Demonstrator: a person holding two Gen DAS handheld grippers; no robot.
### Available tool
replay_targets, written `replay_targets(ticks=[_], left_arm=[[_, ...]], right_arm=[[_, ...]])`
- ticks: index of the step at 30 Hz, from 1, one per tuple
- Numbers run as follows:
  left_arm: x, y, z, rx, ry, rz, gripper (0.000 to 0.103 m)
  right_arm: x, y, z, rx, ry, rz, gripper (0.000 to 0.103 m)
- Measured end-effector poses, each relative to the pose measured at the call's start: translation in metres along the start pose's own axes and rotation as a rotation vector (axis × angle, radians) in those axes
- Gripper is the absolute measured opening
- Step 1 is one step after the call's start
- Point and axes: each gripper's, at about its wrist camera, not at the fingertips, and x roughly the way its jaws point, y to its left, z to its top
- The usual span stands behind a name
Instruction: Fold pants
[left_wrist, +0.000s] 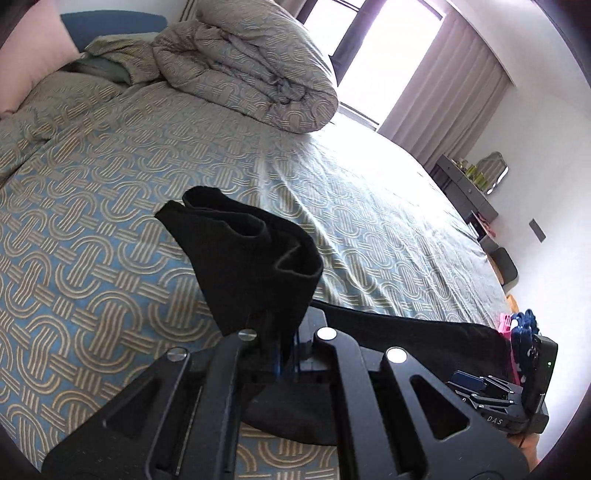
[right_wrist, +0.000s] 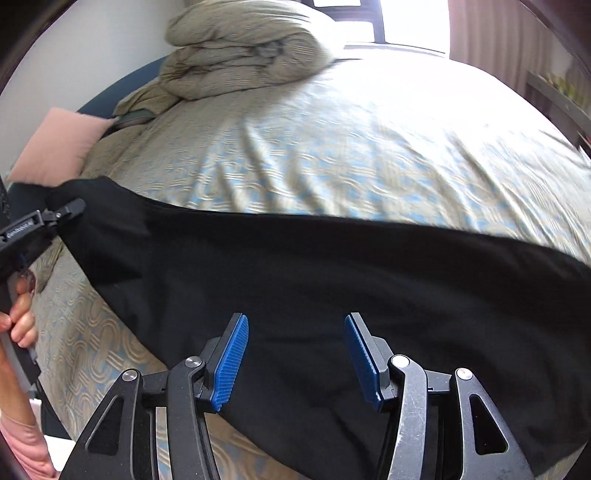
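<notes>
The black pants (right_wrist: 332, 280) stretch in a wide band across the patterned bedspread (right_wrist: 332, 147). My left gripper (left_wrist: 284, 332) is shut on one end of them, and a bunched fold of cloth (left_wrist: 251, 254) sticks up above its jaws. In the right wrist view the left gripper (right_wrist: 62, 212) shows at the left edge, lifting that end, with a hand on its handle. My right gripper (right_wrist: 295, 325) hovers over the middle of the pants, open, its blue pads (right_wrist: 231, 365) wide apart and nothing pinched between them. Its body (left_wrist: 495, 402) shows at the lower right of the left wrist view.
A rolled duvet (left_wrist: 251, 66) and a pink pillow (right_wrist: 62, 147) lie at the head of the bed. A window with curtains (left_wrist: 443, 92) is behind, and a dresser (left_wrist: 469, 184) stands along the right wall. A pink and blue item (left_wrist: 517, 325) sits at the bed's right edge.
</notes>
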Motion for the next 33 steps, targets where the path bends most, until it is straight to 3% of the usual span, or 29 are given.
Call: replay_targets(ticks=[7,13,16,19,21,23,24,29,33], left_arm=[[0.03,-0.071,-0.019,0.153,0.083,-0.043,0.005],[0.054,-0.119,-0.076,0.238,0.219,-0.148,0.005],[0.067,-0.135,-0.107,0.297,0.296,-0.147,0.006],[0.071,-0.14,-0.127,0.339,0.347,-0.123,0.014],[0.061,-0.136,-0.13,0.347,0.35,-0.139,0.02],[0.045,-0.13,-0.129,0.349,0.327,-0.15,0.035],[0.038,-0.125,-0.127,0.344,0.307,-0.148,0.037],[0.008,-0.091,-0.115,0.315,0.223,-0.046,0.039],[0.004,-0.059,-0.11,0.266,0.211,0.045,0.039]], right_arm=[[-0.011,-0.048,-0.022,0.161,-0.002,0.07,0.055],[-0.024,-0.078,-0.035,0.164,-0.023,0.083,0.056],[-0.019,-0.083,-0.035,0.17,-0.003,0.137,0.056],[-0.011,-0.086,-0.036,0.204,0.029,0.193,0.056],[-0.01,-0.091,-0.039,0.228,0.045,0.218,0.057],[-0.011,-0.092,-0.04,0.234,0.045,0.214,0.057],[-0.012,-0.092,-0.04,0.232,0.041,0.212,0.057],[-0.008,-0.089,-0.035,0.232,0.042,0.238,0.059],[-0.004,-0.078,-0.031,0.22,0.053,0.25,0.059]])
